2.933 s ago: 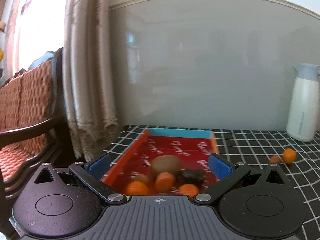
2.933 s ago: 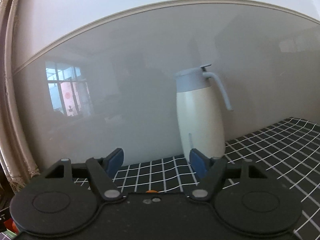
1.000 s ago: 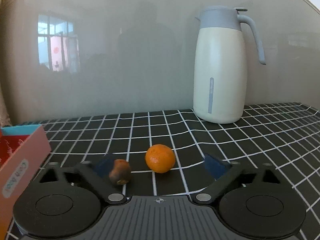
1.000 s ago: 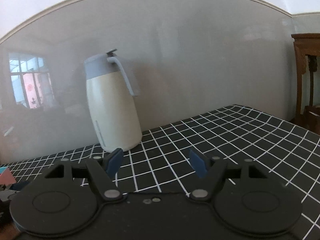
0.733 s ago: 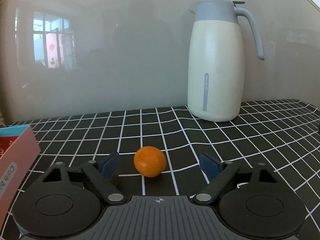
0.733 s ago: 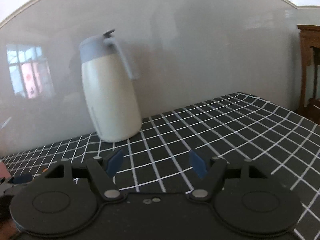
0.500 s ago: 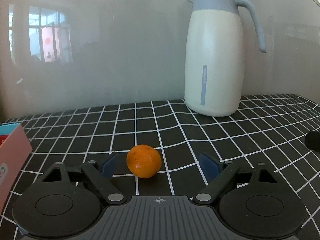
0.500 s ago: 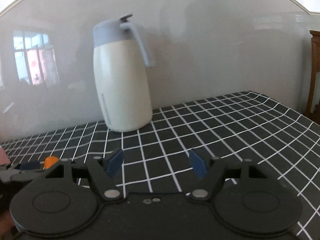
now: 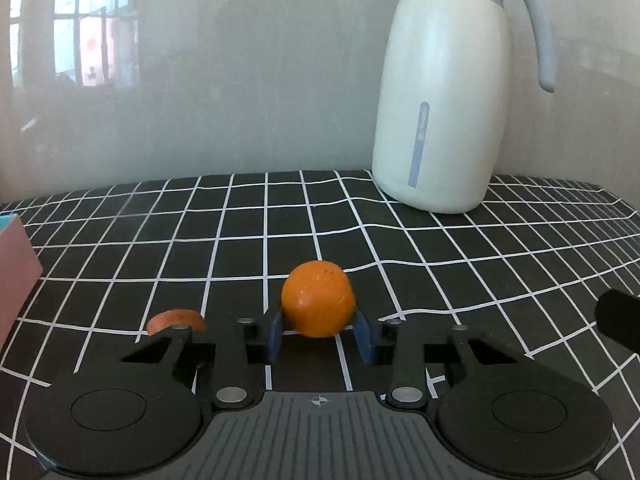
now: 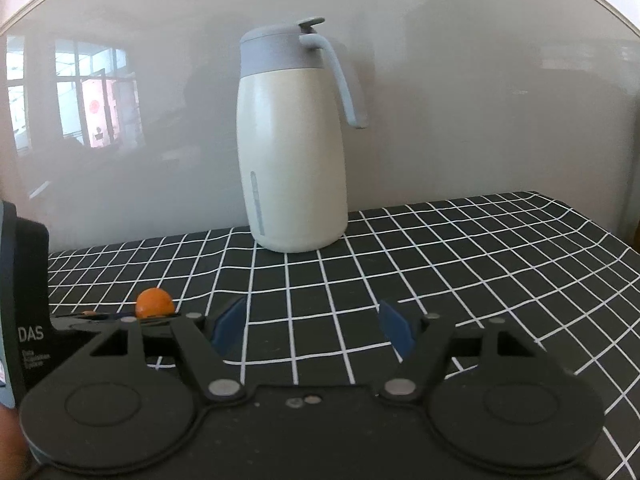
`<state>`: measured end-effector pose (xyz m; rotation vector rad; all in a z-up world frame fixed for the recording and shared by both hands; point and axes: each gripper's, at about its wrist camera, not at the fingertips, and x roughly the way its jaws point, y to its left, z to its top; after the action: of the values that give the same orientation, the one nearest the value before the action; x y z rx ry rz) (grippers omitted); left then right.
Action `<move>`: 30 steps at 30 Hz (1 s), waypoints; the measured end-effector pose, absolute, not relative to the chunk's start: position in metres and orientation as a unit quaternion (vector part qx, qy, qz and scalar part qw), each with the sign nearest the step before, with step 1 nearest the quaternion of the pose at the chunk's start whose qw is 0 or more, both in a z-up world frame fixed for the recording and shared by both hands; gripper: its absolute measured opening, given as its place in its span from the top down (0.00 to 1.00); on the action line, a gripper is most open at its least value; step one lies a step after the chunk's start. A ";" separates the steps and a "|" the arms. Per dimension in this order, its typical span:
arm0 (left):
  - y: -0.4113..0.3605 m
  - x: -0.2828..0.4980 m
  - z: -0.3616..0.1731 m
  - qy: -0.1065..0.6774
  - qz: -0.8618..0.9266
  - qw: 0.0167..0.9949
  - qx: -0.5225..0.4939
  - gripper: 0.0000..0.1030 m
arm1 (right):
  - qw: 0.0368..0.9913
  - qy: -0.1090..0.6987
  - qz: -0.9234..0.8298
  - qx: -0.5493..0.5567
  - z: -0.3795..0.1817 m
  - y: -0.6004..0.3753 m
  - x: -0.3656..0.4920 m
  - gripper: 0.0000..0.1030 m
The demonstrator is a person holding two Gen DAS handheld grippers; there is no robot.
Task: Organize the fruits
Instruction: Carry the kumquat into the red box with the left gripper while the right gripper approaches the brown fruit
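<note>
Here the left gripper has its blue fingers drawn in on either side of the orange fruit, closing on it, the pads touching its lower flanks while the fruit sits on the counter in front of the white jug and a little to that jug's left. A second, browner piece of fruit lies further left of the jug, just beside the gripper's left linkage and partly hidden by it. At the far left edge, well apart from the jug, a corner of a pink and teal box shows. The right gripper stands with its fingers spread apart and nothing between them, only checked cloth, pointing toward the jug's base. In the right wrist view the same orange fruit sits low and to the left of the jug, with the left gripper's dark body beside it; that body bears white lettering reading "DAS", with smaller lines beneath too fine to read. The jug has a grey-blue lid and handle and a pale blue stripe down its front whose tiny print cannot be made out.
</note>
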<state>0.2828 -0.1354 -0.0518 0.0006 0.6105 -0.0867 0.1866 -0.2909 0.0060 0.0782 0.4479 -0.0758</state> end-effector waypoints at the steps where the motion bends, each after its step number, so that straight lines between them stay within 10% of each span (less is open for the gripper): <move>1: -0.132 0.280 -0.051 0.297 -0.043 0.954 -0.004 0.64 | 0.974 0.222 -0.035 0.038 0.006 -0.290 0.187 0.29; 30: -0.076 0.157 -0.008 0.224 -0.041 0.972 0.063 0.64 | 0.980 0.193 0.040 0.016 0.028 -0.247 0.167 0.29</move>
<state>0.1575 -0.0758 -0.0082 0.1264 0.4523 -0.0834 0.1666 -0.2468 0.0284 0.0329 0.3883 0.0801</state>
